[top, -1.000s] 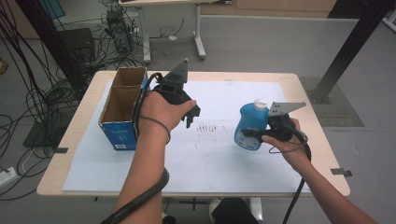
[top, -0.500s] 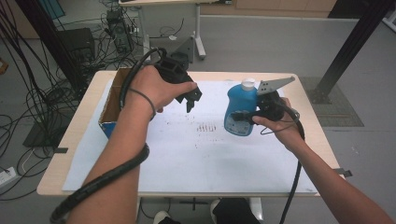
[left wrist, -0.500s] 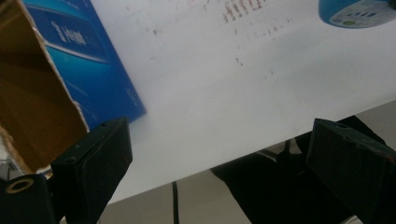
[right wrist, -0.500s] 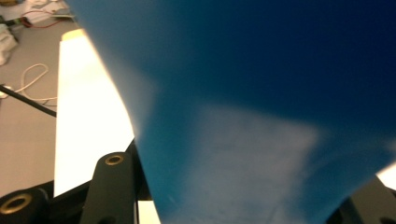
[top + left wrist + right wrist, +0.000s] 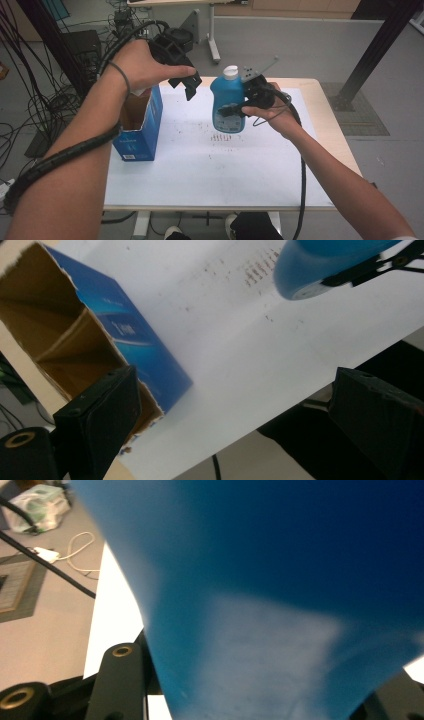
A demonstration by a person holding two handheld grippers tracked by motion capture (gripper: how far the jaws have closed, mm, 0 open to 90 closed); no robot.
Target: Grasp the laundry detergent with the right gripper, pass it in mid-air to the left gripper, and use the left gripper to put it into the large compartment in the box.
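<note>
Both grippers have risen: right gripper (image 5: 234, 109) clamps the bottle (image 5: 227, 100) mid-frame, nearing the box (image 5: 145, 127); left gripper (image 5: 189, 84) gapes empty.

There is one blue bottle (image 5: 228, 104), one open blue box (image 5: 139, 125), one table (image 5: 327, 130), and two grippers: the left gripper (image 5: 191, 85) and the right gripper (image 5: 231, 109).
</note>
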